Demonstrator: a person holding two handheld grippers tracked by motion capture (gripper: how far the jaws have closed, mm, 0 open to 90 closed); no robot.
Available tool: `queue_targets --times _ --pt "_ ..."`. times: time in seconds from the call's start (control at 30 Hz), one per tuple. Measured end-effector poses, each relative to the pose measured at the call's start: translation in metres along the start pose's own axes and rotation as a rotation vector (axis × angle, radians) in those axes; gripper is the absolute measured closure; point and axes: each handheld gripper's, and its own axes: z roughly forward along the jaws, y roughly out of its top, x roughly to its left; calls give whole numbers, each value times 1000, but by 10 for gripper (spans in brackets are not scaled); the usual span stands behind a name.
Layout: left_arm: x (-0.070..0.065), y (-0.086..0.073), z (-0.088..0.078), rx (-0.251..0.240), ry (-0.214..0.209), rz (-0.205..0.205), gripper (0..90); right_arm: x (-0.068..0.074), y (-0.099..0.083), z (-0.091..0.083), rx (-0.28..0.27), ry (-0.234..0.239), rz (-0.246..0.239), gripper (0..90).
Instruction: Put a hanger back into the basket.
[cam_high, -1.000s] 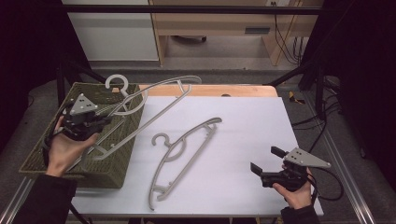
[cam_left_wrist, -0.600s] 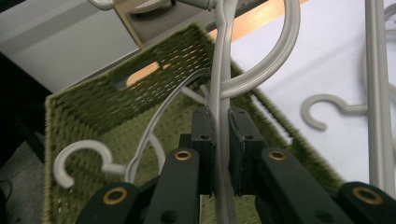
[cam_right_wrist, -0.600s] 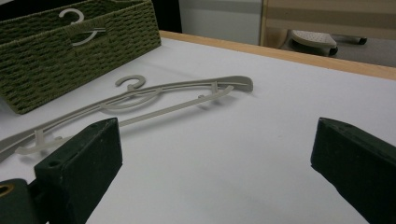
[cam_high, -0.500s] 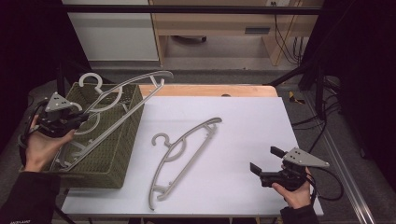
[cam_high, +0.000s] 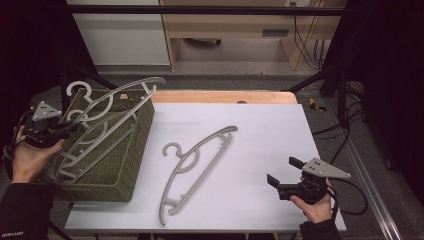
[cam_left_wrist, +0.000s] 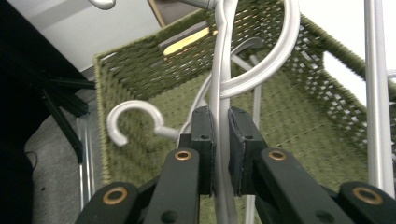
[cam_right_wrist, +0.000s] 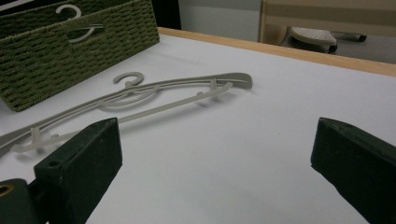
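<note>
Left gripper (cam_left_wrist: 219, 154): clamped on grey plastic hanger (cam_high: 107, 112) in green woven basket (cam_high: 107, 170); lower level. Right gripper (cam_right_wrist: 212, 154): wide open, empty.

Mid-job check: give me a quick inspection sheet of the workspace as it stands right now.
Surface: white table top, wooden strip along its far edge.
Job's things: green woven basket at the left edge, tipped, holding grey hangers; held hanger pokes above the rim; loose hanger flat mid-table.
Clutter: nothing seen.
Grippers: left gripper shut on the held hanger; right gripper open, near the table's right front corner.
Cables: black cable trails from the right gripper; more hang at the far right.
Surroundings: wooden furniture behind the table, dark frame.
</note>
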Motion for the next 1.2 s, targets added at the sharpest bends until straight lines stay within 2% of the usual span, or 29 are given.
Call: queue_targets --times 0.27,0.3,0.53,0.63,0.7,0.8,0.93,0.97,1.1,1.2 --pt "15 -14 1 31 28 -5 817 0 0 0 5 2 4 22" --pt "20 -18 2 42 45 -5 816 -1 -1 0 7 1 0 22" --pt "28 -27 6 67 75 -6 816 0 -1 2 9 -3 5 22" --pt "29 -27 7 73 86 5 817 0 -1 2 10 -1 4 22" --pt "29 -27 8 94 102 23 816 -1 -1 2 10 -3 4 22" --pt "33 -29 11 121 121 22 816 -1 -2 3 13 -2 4 22" --pt "33 -31 12 115 127 23 816 -1 -2 2 12 -1 5 21" --pt "31 -31 12 119 134 43 816 -1 -2 2 12 -3 6 22" --pt "30 -32 15 145 176 77 816 -1 -2 2 10 -4 3 21" --pt "28 -35 18 150 197 90 815 -1 -2 2 12 -4 6 22"
